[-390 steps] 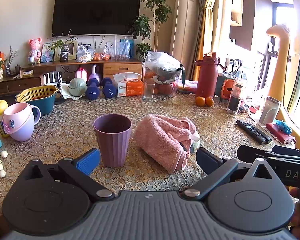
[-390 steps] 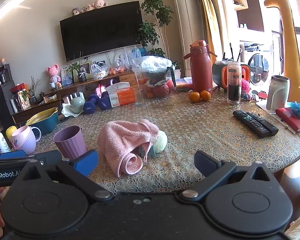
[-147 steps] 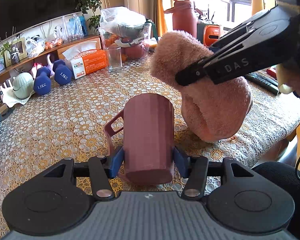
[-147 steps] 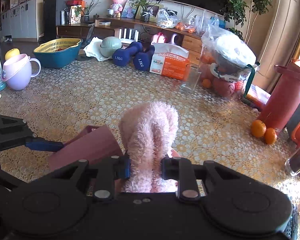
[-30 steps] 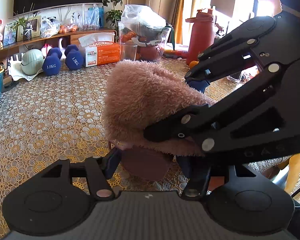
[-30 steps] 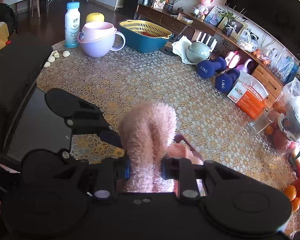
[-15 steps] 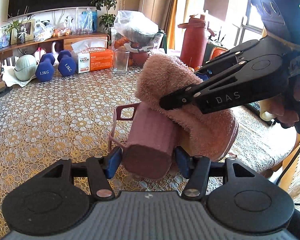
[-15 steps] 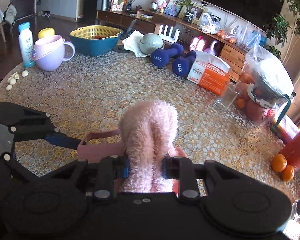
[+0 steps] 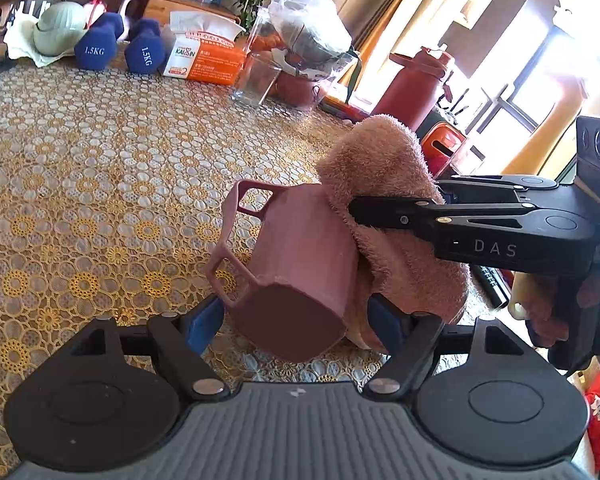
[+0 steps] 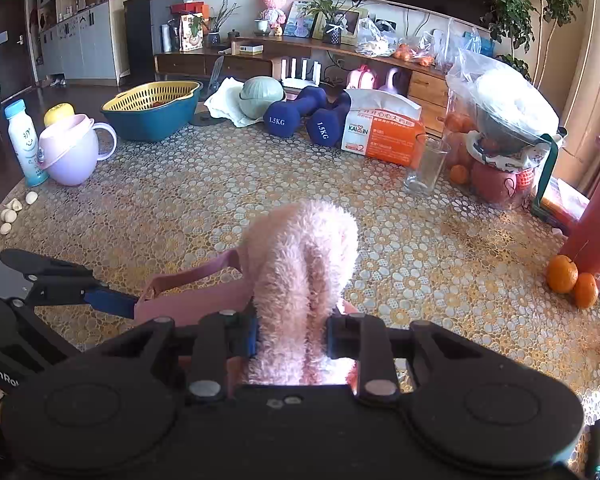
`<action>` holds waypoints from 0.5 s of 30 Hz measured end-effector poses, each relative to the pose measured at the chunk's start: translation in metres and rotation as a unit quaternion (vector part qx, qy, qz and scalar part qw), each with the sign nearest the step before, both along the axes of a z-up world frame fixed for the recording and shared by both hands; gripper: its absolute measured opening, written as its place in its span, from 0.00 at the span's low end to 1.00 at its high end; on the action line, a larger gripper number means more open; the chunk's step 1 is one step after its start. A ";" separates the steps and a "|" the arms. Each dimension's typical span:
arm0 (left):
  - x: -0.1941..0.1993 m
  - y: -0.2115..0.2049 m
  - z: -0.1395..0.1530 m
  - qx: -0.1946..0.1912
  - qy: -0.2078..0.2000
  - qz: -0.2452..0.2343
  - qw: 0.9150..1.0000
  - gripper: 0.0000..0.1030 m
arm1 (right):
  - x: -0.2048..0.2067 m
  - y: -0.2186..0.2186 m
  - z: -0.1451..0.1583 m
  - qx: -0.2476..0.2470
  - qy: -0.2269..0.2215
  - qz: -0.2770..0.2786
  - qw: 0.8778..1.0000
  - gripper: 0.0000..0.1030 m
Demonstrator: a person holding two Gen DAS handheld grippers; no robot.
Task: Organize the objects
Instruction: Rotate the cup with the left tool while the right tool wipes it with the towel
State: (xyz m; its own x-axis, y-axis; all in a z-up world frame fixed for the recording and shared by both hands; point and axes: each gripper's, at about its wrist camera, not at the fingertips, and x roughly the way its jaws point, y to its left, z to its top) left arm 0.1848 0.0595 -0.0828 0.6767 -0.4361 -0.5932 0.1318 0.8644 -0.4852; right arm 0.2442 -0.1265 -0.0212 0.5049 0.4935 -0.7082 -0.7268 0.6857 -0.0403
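My left gripper [image 9: 296,320] is shut on a mauve plastic cup [image 9: 296,264], held tilted above the table with its base toward the camera and its handle [image 9: 236,232] to the left. My right gripper [image 10: 292,338] is shut on a fluffy pink towel [image 10: 304,264]. In the left wrist view the towel [image 9: 384,184] presses against the cup's right side and far end, with the right gripper [image 9: 356,204] coming in from the right. In the right wrist view the cup [image 10: 188,300] lies just left of the towel. The cup's mouth is hidden.
On the lace-covered table [image 10: 172,208] stand a teal basin with a yellow colander [image 10: 152,108], a lilac mug [image 10: 68,152], a white bottle [image 10: 26,140], blue dumbbells [image 10: 300,114], a tissue box [image 10: 380,132], a glass [image 10: 424,168], a red flask [image 9: 412,80] and oranges [image 10: 572,280].
The cup has tilted further, its base now toward the left camera. The towel, still gripped, has shifted along the cup's right side and upper end.
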 end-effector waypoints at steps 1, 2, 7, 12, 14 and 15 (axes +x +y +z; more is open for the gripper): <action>0.000 0.000 -0.001 -0.002 0.001 0.003 1.000 0.73 | 0.000 -0.001 0.000 0.001 0.000 -0.002 1.000 0.26; 0.000 0.000 0.000 0.000 0.002 0.005 1.000 0.65 | 0.001 -0.001 0.000 0.003 0.001 -0.002 1.000 0.26; 0.000 -0.001 0.003 0.009 -0.002 0.006 1.000 0.62 | 0.002 -0.006 0.000 -0.008 -0.002 -0.012 1.000 0.26; -0.007 -0.018 0.012 0.083 -0.037 -0.009 0.996 0.62 | -0.006 -0.012 0.005 -0.044 -0.031 -0.014 0.998 0.24; -0.011 -0.024 0.016 0.108 -0.053 -0.020 0.993 0.61 | -0.013 -0.012 0.017 -0.032 -0.036 0.005 0.999 0.25; -0.013 -0.026 0.017 0.118 -0.059 -0.024 0.991 0.61 | -0.018 -0.008 0.024 -0.026 -0.038 0.025 0.999 0.25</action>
State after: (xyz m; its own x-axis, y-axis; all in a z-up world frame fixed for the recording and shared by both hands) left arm 0.1715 0.0331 -0.0656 0.7288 -0.3287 -0.6007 0.2194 0.9431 -0.2499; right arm 0.2259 -0.1349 0.0027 0.5340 0.4827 -0.6941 -0.7533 0.6445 -0.1313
